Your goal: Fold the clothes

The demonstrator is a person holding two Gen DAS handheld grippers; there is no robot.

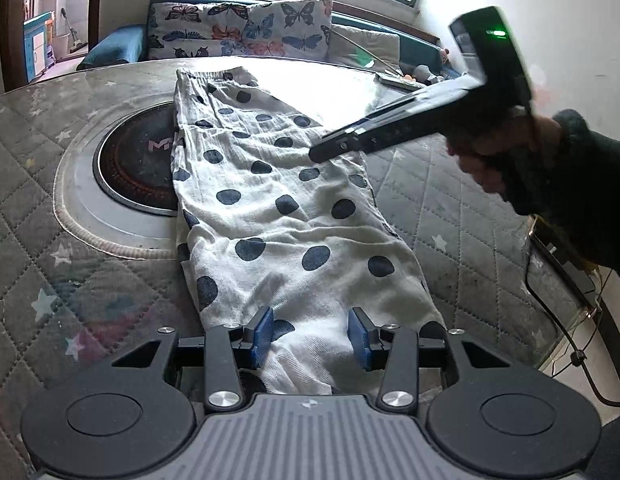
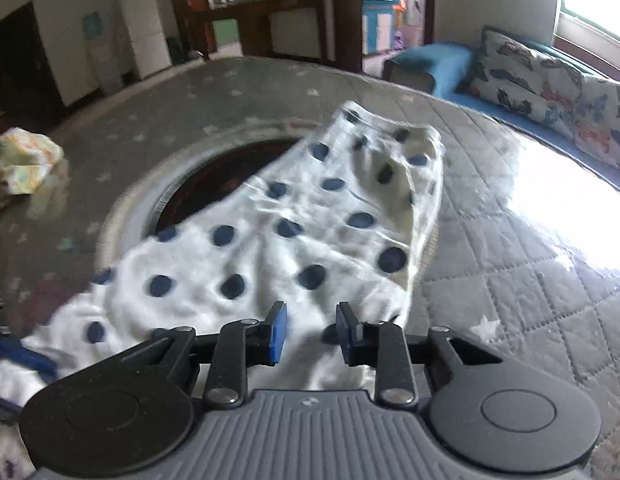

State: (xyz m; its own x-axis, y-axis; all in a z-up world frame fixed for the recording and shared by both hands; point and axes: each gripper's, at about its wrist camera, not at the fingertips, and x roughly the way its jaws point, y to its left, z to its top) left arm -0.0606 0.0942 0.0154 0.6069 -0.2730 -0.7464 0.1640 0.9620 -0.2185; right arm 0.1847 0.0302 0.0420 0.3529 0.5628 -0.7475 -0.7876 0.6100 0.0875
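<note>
We see a white dotted garment (image 1: 277, 208) lying flat on the quilted table (image 1: 69, 280), its long axis running straight away from our left gripper (image 1: 312, 338), whose jaws stand apart over the near end. Our right gripper (image 2: 312, 332), jaws apart and unclamped, hovers over the right edge, midway along.

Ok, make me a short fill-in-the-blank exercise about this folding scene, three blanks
1. The white cotton garment is printed with dark blue ____.
2. It partly covers a round black ____ set into the grey quilted table cover.
3. The cushion on the blue sofa shows ____.

Missing words: dots; cooktop; butterflies
</note>
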